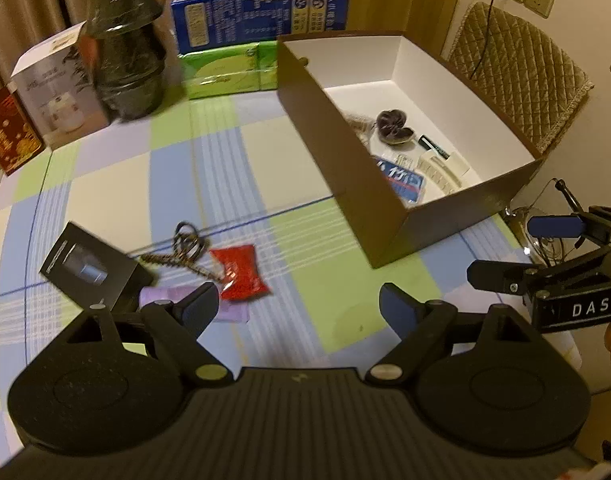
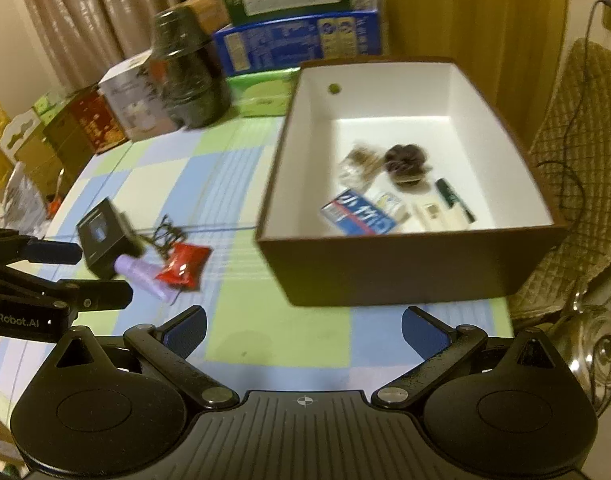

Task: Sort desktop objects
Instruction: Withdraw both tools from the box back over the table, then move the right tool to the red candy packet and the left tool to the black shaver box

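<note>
Desktop objects: four lie loose on the checked desk (image 1: 105,184): one black box (image 1: 91,268), one hair clip (image 1: 185,248), one red packet (image 1: 241,274), one lilac tube (image 2: 143,272). Others fill the brown box (image 2: 385,276). The left hand-held gripper (image 1: 299,304) and the right hand-held gripper (image 2: 303,328), lettered "DAS", are both spread, empty.

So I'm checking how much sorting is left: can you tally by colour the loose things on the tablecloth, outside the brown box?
Black: 1, the small black box
Red: 1, the red packet
Purple: 1, the purple tube
Brown patterned: 1, the hair clip
Total: 4
</note>
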### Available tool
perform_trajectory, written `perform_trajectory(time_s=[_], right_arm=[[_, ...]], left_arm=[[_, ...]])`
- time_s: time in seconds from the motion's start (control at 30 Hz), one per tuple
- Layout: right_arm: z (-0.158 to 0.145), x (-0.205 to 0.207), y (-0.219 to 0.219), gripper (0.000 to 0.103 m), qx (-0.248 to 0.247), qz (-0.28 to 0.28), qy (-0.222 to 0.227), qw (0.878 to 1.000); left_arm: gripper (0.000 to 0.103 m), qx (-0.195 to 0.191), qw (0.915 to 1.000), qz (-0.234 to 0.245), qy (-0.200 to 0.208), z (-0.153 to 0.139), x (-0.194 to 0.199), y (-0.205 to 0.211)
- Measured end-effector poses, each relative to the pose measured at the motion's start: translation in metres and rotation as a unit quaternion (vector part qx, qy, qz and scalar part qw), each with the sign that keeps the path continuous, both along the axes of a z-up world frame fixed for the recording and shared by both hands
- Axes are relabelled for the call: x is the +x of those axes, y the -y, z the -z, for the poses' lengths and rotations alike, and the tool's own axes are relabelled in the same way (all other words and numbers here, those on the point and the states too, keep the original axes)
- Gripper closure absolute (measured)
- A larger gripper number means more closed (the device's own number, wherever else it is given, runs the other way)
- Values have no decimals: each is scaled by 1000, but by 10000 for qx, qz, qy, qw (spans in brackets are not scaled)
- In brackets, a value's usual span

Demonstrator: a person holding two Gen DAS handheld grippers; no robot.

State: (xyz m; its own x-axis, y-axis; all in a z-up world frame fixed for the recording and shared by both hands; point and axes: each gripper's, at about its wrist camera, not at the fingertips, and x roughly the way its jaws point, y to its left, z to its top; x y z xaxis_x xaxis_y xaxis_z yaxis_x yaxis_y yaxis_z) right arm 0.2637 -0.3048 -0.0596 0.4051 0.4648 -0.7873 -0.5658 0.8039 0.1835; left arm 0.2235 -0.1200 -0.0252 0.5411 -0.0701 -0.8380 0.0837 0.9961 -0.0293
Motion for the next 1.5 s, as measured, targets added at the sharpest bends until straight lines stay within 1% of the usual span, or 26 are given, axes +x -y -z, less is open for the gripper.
perform_trajectory(time_s=[0.4,0.73,0.87,1.0,1.33,1.43,1.5], right_arm=[[23,-35,-52,2,-108,-670,-308,9972],[33,-47,-89,2,-142,-939,-388,9947],[39,-49,-101,2,-125,-985,-413,9942],[44,-49,-112,2,-91,-995,-302,9945],[64,-35,-130,2,7,-693,-203,9974],[70,-30,-138,3,42,-649,-80,9978],[73,-26,-143,8,65,-658,5,9978]], left_arm=[[18,-57,9987,-456,-198,10,-41,-50],[18,-105,9959,-841,-327,16,-62,-89],[18,-83,9947,-970,-343,18,-64,-102],[18,-118,9934,-1084,-361,22,-65,-116],[18,-210,9896,-1354,-435,39,-54,-140],[18,-196,9880,-1475,-421,46,-47,-144],[18,-232,9863,-1582,-410,50,-42,-148]])
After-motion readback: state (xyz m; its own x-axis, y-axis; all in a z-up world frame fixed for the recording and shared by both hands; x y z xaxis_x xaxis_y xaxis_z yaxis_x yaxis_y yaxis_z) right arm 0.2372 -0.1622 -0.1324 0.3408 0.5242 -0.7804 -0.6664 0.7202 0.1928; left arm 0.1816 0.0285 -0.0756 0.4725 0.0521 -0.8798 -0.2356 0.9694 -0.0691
